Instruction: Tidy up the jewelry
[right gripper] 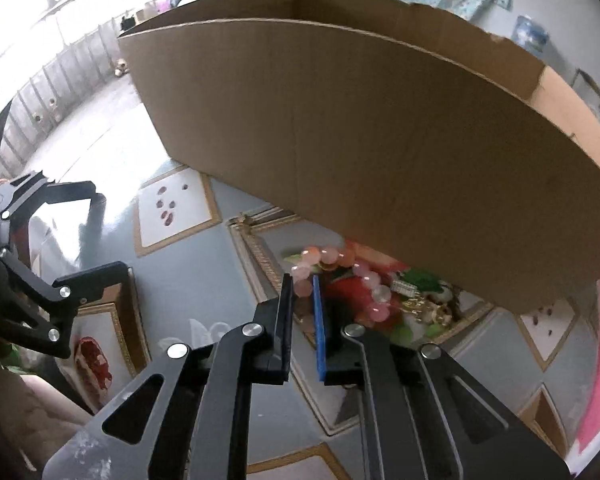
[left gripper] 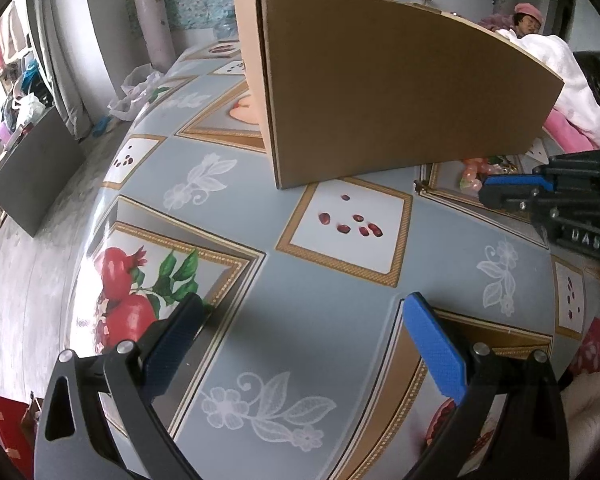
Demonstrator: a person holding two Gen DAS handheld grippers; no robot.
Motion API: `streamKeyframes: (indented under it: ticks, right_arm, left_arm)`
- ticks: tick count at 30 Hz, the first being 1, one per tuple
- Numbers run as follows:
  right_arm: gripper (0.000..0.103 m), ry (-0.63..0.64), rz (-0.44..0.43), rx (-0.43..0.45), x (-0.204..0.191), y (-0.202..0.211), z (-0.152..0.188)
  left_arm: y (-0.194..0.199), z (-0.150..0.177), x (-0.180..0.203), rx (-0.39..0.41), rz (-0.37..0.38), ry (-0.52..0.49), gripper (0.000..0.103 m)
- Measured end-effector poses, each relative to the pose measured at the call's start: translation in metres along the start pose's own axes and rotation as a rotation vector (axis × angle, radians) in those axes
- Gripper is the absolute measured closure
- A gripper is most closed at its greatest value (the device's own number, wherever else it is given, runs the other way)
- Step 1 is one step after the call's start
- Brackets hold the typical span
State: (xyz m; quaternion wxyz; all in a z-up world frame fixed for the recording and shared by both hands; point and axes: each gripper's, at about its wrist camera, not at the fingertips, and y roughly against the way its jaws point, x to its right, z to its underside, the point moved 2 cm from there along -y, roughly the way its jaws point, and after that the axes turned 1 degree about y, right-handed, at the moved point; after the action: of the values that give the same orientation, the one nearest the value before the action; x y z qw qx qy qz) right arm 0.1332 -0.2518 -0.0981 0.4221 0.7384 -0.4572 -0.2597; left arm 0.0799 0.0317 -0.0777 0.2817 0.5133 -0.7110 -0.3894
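Pomegranate-patterned oilcloth table carries a brown cardboard box; beside it, the pink beaded bracelet lies at the narrowly parted right gripper's fingertips. Left gripper gapes wide, empty.

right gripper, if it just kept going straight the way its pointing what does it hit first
Most likely the pink bead bracelet: the right gripper has its nearly closed jaws at the beads. Just beyond lies the other jewelry, then the cardboard box wall. Depth is hard to judge.
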Motion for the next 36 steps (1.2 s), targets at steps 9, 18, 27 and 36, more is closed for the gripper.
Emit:
streamKeyframes:
  ticks: [9, 18, 27, 36]
  right_arm:
    - [0.096, -0.195, -0.089, 0.143, 0.039, 0.068, -0.005]
    - [0.096, -0.162, -0.285, 0.124, -0.001, 0.053, -0.023]
    - [0.09, -0.006, -0.386, 0.031, -0.061, 0.012, -0.027]
    - [0.059, -0.151, -0.398, 0.114, -0.01, 0.03, -0.018]
  left_arm:
    - [0.0, 0.001, 0.0, 0.015, 0.014, -0.022, 0.005]
    - [0.002, -0.005, -0.013, 0.037, -0.012, 0.018, 0.007]
    - [0.023, -0.017, -0.039, 0.107, -0.072, 0.075, 0.013]
    - [0.037, -0.024, -0.03, 0.139, -0.011, 0.072, 0.021]
